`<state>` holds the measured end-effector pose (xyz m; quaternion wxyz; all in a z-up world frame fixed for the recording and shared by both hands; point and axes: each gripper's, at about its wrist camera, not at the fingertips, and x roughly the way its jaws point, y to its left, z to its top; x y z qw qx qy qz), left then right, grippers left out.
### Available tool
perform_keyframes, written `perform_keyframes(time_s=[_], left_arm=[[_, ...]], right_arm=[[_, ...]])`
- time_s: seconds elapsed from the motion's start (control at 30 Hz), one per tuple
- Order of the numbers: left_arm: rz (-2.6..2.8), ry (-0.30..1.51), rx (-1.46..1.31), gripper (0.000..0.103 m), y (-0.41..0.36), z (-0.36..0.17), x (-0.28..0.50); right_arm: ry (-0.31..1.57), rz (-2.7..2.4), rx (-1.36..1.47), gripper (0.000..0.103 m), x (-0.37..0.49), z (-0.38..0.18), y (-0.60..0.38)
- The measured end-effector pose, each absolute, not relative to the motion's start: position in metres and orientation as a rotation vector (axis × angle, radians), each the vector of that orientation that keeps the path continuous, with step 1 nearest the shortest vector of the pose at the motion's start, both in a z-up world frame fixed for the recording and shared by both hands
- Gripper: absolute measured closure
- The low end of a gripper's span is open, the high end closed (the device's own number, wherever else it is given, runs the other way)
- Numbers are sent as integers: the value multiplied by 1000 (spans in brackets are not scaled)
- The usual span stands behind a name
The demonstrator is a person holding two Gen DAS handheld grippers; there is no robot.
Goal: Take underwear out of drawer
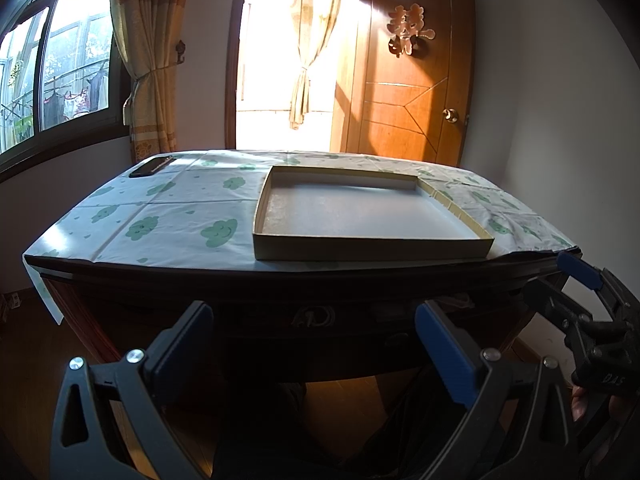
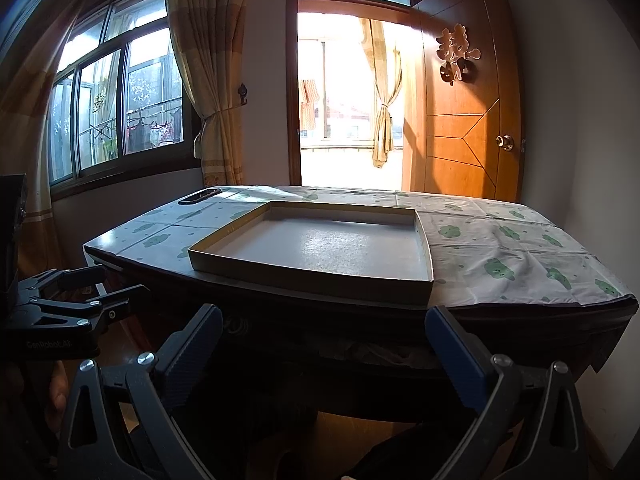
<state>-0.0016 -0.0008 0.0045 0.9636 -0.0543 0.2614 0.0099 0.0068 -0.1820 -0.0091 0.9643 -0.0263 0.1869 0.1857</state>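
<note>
- Step: approach, nothing gripped yet. I hold both grippers low, in front of the worktop [image 1: 180, 216], facing the dark drawer front [image 1: 312, 320] under its edge.
- Left gripper [image 1: 314, 344]: fingers spread wide, empty. Aimed at the middle of the drawer front, close to the metal pull [image 1: 314, 317].
- Right gripper [image 2: 324, 344]: fingers spread wide, empty. Sits to the right of the left one.
- Underwear [image 2: 376, 350]: pale crumpled cloth shows in a gap under the worktop lip, prob. the garment in a part-open drawer; too dark to be sure.
- On top: shallow cardboard tray [image 1: 452, 204], empty, near the front edge; dark phone-like item [image 1: 150, 167] at far left corner.
- Next, I judge: widen the drawer via the pull if needed, then reach in w/ the right gripper & pinch the cloth.
- Room: tight slot under the overhanging lip; tablecloth [image 2: 520, 256] hangs over the right corner, could snag. Open floor below & behind.
</note>
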Motion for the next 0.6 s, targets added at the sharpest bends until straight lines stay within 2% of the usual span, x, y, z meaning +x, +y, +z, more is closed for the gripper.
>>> perform_keyframes(time_s=[0.6], left_arm=[[13,536,-109,0,-3,1,6]], right_arm=[[324,393,-58,0,4,-11,-182]])
